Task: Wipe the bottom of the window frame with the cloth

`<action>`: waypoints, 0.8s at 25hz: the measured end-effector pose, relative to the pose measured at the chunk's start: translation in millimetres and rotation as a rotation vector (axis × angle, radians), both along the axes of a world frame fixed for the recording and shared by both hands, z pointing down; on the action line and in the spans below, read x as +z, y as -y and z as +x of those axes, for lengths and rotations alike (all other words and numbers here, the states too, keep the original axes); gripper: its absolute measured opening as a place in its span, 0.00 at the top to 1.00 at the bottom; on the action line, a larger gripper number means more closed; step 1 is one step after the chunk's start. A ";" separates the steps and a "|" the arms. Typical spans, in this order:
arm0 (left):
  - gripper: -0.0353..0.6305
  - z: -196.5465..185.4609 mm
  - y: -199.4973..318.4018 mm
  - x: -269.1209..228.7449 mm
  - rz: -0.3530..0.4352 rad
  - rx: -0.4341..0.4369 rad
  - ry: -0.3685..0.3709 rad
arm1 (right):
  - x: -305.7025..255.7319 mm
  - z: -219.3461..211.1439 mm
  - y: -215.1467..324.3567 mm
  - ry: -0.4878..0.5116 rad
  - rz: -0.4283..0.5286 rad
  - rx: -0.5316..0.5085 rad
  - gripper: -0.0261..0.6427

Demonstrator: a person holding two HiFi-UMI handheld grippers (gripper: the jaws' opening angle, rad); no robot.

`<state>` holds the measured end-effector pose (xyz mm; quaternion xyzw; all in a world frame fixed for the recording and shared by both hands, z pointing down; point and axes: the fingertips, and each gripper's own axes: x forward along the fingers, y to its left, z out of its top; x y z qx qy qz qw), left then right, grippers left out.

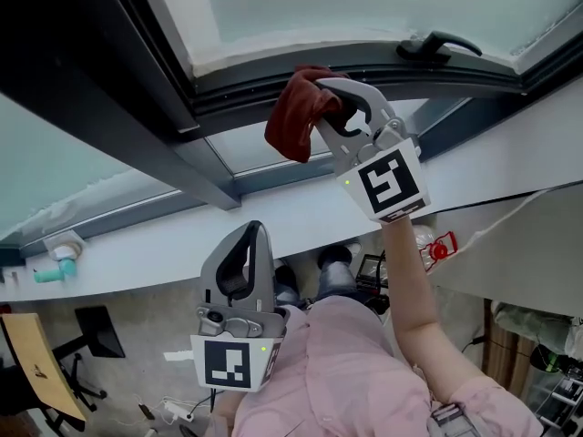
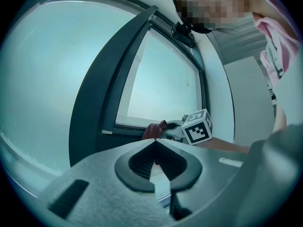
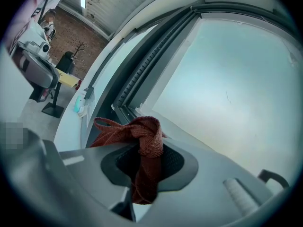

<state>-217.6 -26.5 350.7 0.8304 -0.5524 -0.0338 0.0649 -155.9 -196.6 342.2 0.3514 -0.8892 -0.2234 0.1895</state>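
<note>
While right hand-held gripper [image 1: 330, 106] pinches cloth [image 1: 293, 121], bulk bunches beyond tips, near window frame [image 1: 239, 93].

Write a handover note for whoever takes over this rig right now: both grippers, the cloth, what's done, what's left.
Right hand-held gripper: shut on the red cloth, held up at the bottom rail of the window frame. Whether the cloth touches the rail cannot be confirmed.
Left hand-held gripper: shut, empty, low near the torso, away from the window.
Done: the cloth is gripped and at the frame.
Left: wipe along the bottom rail. How much is already wiped cannot be told.
</note>
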 end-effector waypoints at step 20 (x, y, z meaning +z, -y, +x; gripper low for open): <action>0.95 58.3 7.5 -17.6 0.025 -0.062 0.051 | 1.1 51.7 12.8 -0.019 0.021 0.029 0.85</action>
